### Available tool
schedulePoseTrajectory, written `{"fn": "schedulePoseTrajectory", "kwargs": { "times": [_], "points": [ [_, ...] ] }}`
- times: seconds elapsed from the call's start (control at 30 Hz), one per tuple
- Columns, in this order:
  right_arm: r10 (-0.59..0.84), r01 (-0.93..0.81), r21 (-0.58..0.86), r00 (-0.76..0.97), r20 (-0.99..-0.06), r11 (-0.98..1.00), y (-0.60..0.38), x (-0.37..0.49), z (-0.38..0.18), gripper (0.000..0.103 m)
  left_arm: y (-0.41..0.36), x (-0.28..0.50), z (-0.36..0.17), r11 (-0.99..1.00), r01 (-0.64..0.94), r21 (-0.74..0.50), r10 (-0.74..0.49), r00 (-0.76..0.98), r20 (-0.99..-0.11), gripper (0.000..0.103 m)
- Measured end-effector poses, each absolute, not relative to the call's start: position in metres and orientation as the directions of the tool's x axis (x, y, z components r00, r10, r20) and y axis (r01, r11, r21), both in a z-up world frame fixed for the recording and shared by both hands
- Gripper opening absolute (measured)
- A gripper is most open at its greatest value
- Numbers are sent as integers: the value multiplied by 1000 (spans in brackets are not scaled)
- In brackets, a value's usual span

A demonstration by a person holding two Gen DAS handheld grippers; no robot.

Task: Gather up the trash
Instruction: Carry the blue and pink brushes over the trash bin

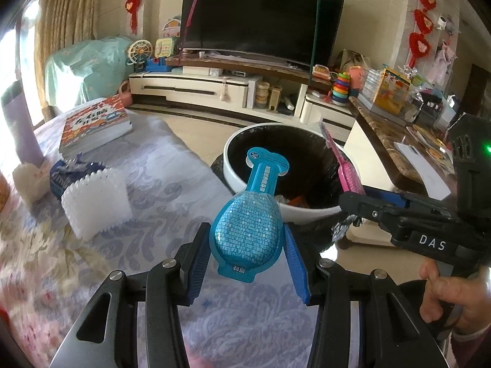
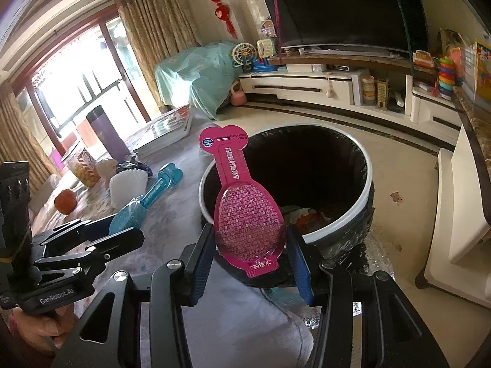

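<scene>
My left gripper (image 1: 247, 239) is shut on a blue spoon-shaped plastic packet (image 1: 245, 230), held at the table edge with its neck pointing at the bin (image 1: 233, 171). My right gripper (image 2: 250, 239) is shut on a pink packet of the same shape (image 2: 245, 217), held over the near rim of the bin (image 2: 337, 224). The bin is round with a white rim and a black liner, with some trash at its bottom. The pink packet (image 1: 345, 171) and the right gripper also show at the right of the left wrist view. The blue packet (image 2: 144, 202) shows at the left of the right wrist view.
On the patterned tablecloth (image 1: 153, 184) lie a white foam sleeve (image 1: 95, 202), a crumpled blue wrapper (image 1: 66, 173), a book (image 1: 95, 125), a purple tumbler (image 2: 106, 135), a snack jar (image 2: 83, 165) and an orange (image 2: 65, 201). A TV stand (image 1: 214, 89) lies beyond.
</scene>
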State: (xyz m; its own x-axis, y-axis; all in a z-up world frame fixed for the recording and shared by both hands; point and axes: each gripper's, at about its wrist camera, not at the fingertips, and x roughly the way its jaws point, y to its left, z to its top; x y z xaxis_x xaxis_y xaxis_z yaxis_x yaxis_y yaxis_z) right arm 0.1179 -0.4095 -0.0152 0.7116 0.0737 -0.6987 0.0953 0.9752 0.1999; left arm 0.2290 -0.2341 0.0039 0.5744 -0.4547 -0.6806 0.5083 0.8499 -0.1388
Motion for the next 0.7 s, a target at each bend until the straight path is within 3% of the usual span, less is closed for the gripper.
{"fn": "schedulePoseTrajectory", "kwargs": {
  "times": [0.7],
  "points": [
    [39, 153, 198, 690, -723, 968, -451, 154, -16, 47, -280, 282, 4, 830, 548, -101, -458, 567, -684, 45]
  ]
}}
